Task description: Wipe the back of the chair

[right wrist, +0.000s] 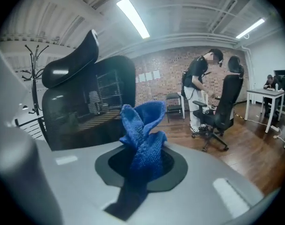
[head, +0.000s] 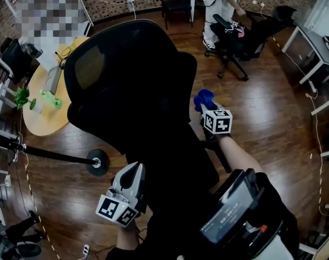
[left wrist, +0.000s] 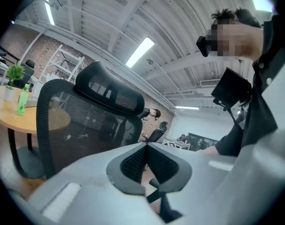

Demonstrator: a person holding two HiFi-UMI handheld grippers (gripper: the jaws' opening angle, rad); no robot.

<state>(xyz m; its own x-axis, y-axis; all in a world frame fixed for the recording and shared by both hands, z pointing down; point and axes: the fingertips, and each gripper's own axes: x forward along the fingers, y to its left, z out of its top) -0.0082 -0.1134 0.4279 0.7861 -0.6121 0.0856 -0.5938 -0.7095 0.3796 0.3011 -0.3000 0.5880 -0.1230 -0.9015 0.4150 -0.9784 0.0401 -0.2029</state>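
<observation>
1. Two grippers flank the black chair (head: 133, 91), which stands directly in front of the person with its mesh back (left wrist: 81, 125) facing them.
2. The right gripper (head: 204, 106) is clamped on a blue cloth (right wrist: 143, 135). The pinch sits at the cloth's middle, and loose folds stand up beyond the jaw tips.
3. The left gripper (left wrist: 146, 146) has its jaws pressed together with nothing between them. It is low at the chair's left side.
4. The cloth is near the right edge of the back. Contact does not show in any view.
5. Handling, cloth: it looks soft, light and limp. It is likely to bunch or fold over under a stroke, so the free folds, not the jaw tips, should meet the surface.
6. Handling, chair: the mesh probably yields under pressure, while its frame and the headrest (left wrist: 109, 90) look rigid.
7. The chair may swivel or roll when pushed. The left gripper could brace the frame edge; the mesh gives no firm hold.
</observation>
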